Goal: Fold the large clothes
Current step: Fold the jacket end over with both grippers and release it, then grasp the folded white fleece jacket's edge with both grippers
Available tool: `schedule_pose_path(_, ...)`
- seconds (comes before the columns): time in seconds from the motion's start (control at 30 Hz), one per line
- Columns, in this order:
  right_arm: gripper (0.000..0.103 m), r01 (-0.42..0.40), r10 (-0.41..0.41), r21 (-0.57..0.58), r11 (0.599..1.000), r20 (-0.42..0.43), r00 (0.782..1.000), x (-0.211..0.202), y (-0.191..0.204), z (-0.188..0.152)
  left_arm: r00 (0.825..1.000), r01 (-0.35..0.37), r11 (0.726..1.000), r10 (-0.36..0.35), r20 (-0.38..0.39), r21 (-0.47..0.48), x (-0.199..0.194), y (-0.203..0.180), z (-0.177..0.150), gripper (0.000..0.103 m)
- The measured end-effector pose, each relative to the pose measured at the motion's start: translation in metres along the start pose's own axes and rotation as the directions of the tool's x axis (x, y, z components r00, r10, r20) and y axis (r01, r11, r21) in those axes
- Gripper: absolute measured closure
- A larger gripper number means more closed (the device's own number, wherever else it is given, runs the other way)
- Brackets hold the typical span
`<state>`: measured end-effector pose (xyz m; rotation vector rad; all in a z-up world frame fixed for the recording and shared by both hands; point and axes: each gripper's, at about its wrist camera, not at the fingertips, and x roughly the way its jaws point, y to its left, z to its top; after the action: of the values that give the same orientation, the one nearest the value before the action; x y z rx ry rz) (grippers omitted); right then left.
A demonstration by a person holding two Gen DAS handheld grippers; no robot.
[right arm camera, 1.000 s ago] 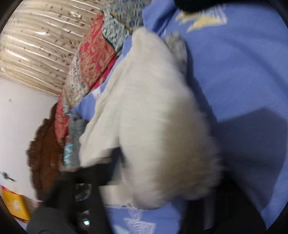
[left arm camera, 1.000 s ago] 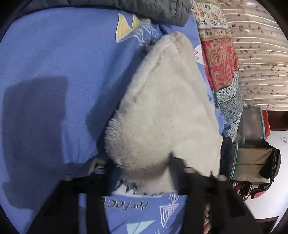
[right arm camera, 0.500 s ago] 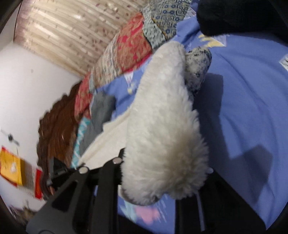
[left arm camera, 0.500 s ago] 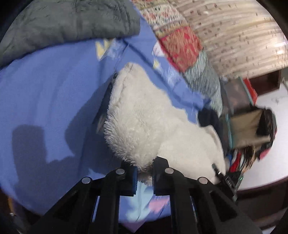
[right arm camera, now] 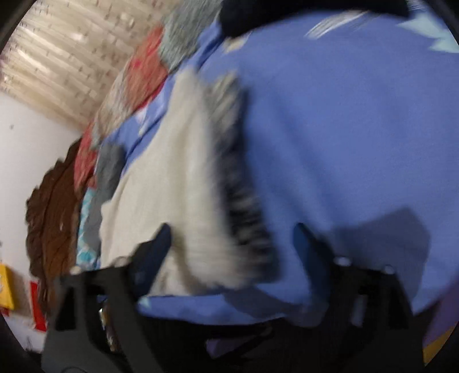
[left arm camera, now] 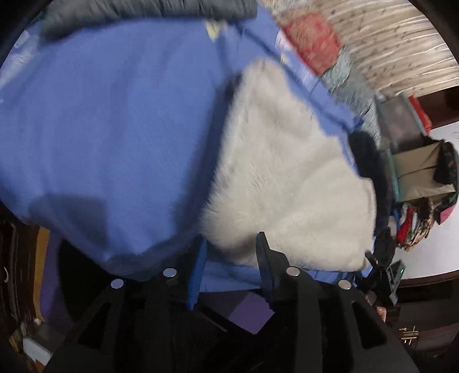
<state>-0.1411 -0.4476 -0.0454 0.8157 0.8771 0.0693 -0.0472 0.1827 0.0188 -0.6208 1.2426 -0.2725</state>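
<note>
A fluffy white fleece garment (left arm camera: 287, 178) lies folded on the blue bedsheet (left arm camera: 114, 114), near the bed's front edge. My left gripper (left arm camera: 231, 252) is open just in front of the garment's near edge, holding nothing. In the right wrist view the garment (right arm camera: 183, 183) is blurred, with a grey-black furry trim (right arm camera: 243, 218) along its right side. My right gripper (right arm camera: 232, 238) is open with its fingers wide either side of the garment's near corner, not gripping it.
A patterned red and teal quilt (left arm camera: 312, 48) and a striped curtain (left arm camera: 396, 43) lie beyond the garment. A dark grey blanket (left arm camera: 149, 8) lies at the far end of the bed. Cluttered clothes and a box (left arm camera: 418, 169) stand at the right. A brown headboard (right arm camera: 51, 218) stands at the left.
Both grippers were shut on the garment's near edge, holding it up. They have let go, opened and drawn back towards the bed's edge. The garment now lies flat.
</note>
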Motion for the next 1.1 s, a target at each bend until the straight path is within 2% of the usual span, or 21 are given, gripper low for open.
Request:
schedule_pose_path(0.1,0.019,0.04,-0.042,0.036,0.999,0.049,0.998,-0.03,-0.019,0.012,0.996,-0.017,1.0,0.019,0.087,-0.022,-0.033,0.016,0.009,0.045)
schedule_pose_path(0.17,0.019,0.04,-0.036,-0.022,0.999,0.135,0.99,-0.045,-0.009,0.032,0.987,-0.073,0.997,0.076,0.139,-0.026,-0.042,0.017,0.028,0.044)
schedule_pose_path(0.23,0.019,0.017,-0.004,-0.077,0.997,0.164,0.986,-0.045,0.007,0.05,0.985,-0.079,0.997,0.079,0.157,-0.001,-0.038,0.007,0.053,0.041)
schedule_pose_path(0.3,0.019,-0.004,0.029,-0.144,0.99,0.172,0.985,-0.032,0.03,0.072,0.986,-0.067,0.995,0.055,0.16,0.073,-0.024,-0.014,0.077,0.034)
schedule_pose_path(0.37,0.019,-0.001,0.037,-0.213,0.977,0.165,0.986,-0.006,0.057,0.093,0.988,-0.059,0.988,0.038,0.15,0.141,0.009,-0.047,0.106,0.033)
schedule_pose_path(0.43,0.019,0.004,0.031,-0.247,0.969,0.136,0.99,0.023,0.077,0.109,0.995,-0.017,0.987,0.001,0.1,0.158,0.037,-0.058,0.13,0.032)
schedule_pose_path(0.5,0.019,0.046,-0.022,-0.279,0.959,0.089,0.996,0.059,0.093,0.124,0.997,-0.03,0.988,0.019,0.07,0.154,0.067,-0.072,0.149,0.032)
schedule_pose_path(0.53,0.023,0.072,-0.053,-0.287,0.955,0.075,0.996,0.072,0.098,0.128,0.997,-0.043,0.986,0.033,0.067,0.163,0.076,-0.075,0.152,0.032)
schedule_pose_path(0.57,0.04,0.098,-0.085,-0.305,0.947,0.054,0.995,0.084,0.1,0.132,0.995,-0.075,0.98,0.062,0.074,0.186,0.086,-0.081,0.156,0.032)
schedule_pose_path(0.6,0.053,0.126,-0.125,-0.341,0.932,0.026,0.992,0.097,0.104,0.134,0.992,-0.107,0.97,0.088,0.095,0.217,0.092,-0.087,0.158,0.037)
schedule_pose_path(0.63,0.086,0.153,-0.155,-0.369,0.917,0.025,0.988,0.103,0.106,0.133,0.987,-0.128,0.962,0.101,0.121,0.242,0.093,-0.092,0.156,0.046)
schedule_pose_path(0.67,0.096,0.162,-0.162,-0.384,0.909,0.033,0.986,0.104,0.111,0.135,0.984,-0.142,0.954,0.108,0.139,0.265,0.091,-0.097,0.156,0.068)
schedule_pose_path(0.7,0.096,0.132,-0.12,-0.382,0.915,0.056,0.991,0.096,0.114,0.137,0.985,-0.129,0.952,0.092,0.144,0.276,0.088,-0.1,0.156,0.074)
schedule_pose_path(0.77,0.096,0.077,-0.027,-0.391,0.917,0.132,0.991,0.069,0.121,0.139,0.981,-0.063,0.951,0.003,0.194,0.304,0.067,-0.109,0.158,0.075)
schedule_pose_path(0.8,0.096,0.058,0.018,-0.4,0.915,0.185,0.983,0.054,0.127,0.143,0.974,-0.056,0.945,-0.018,0.225,0.321,0.057,-0.112,0.159,0.076)
schedule_pose_path(0.87,0.096,0.054,0.059,-0.395,0.917,0.269,0.961,0.036,0.13,0.15,0.963,-0.056,0.945,-0.035,0.268,0.322,0.046,-0.113,0.164,0.076)
schedule_pose_path(0.93,0.096,0.101,0.011,-0.358,0.928,0.298,0.955,0.043,0.124,0.161,0.953,-0.055,0.959,-0.033,0.301,0.279,0.048,-0.113,0.176,0.076)
schedule_pose_path(1.0,0.096,0.146,-0.07,-0.312,0.939,0.241,0.968,0.074,0.108,0.166,0.958,-0.091,0.968,0.021,0.287,0.232,0.068,-0.11,0.187,0.075)
schedule_pose_path(1.03,0.095,0.179,-0.118,-0.311,0.933,0.204,0.972,0.093,0.102,0.165,0.958,-0.168,0.961,0.106,0.265,0.22,0.089,-0.108,0.192,0.075)
schedule_pose_path(1.07,0.09,0.241,-0.203,-0.326,0.914,0.147,0.968,0.119,0.094,0.161,0.954,-0.236,0.947,0.184,0.238,0.216,0.108,-0.106,0.195,0.075)
schedule_pose_path(1.1,0.08,0.294,-0.275,-0.333,0.896,0.105,0.956,0.137,0.087,0.157,0.947,-0.292,0.932,0.252,0.198,0.214,0.127,-0.103,0.197,0.073)
